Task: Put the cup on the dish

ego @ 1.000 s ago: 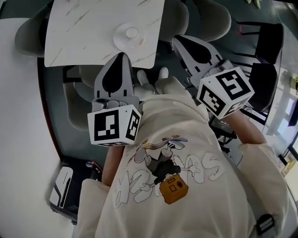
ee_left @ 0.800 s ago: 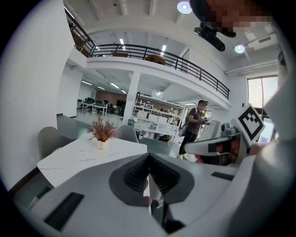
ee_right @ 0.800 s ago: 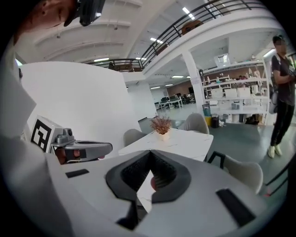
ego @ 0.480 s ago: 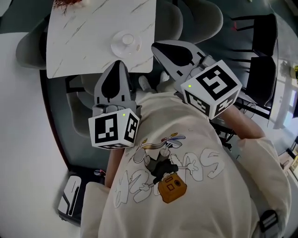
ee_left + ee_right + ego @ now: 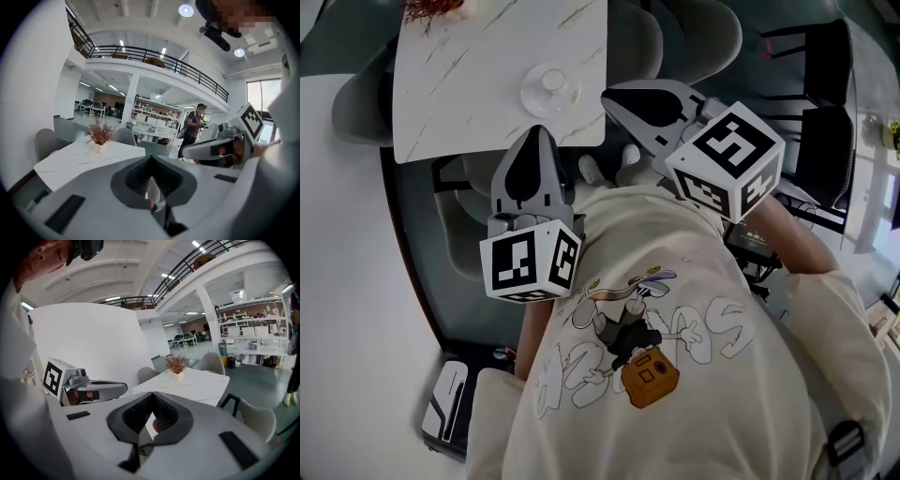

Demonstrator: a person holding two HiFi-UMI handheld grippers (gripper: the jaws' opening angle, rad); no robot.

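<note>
A small white cup [image 5: 553, 80] stands on a round white dish [image 5: 533, 97] near the front edge of the white marble table [image 5: 469, 66], in the head view only. Both grippers are held close to the person's chest, short of the table. My left gripper [image 5: 534, 139] points up at the table's front edge, below the dish, jaws together and empty. My right gripper [image 5: 609, 96] lies to the right of the dish by the table's corner, shut with nothing in it. In the gripper views the jaws of the left gripper [image 5: 151, 158] and the right gripper [image 5: 152, 394] meet at the tips.
A potted plant of red-brown twigs [image 5: 431, 9] stands at the table's far end. Grey chairs [image 5: 698, 37] ring the table and black chairs [image 5: 820, 56] stand at the right. In the left gripper view a person [image 5: 193, 126] stands in the hall behind.
My right gripper has swung up and left, closer to the table's corner. The left gripper has hardly moved. The table and dish sit slightly higher and further left in the picture.
</note>
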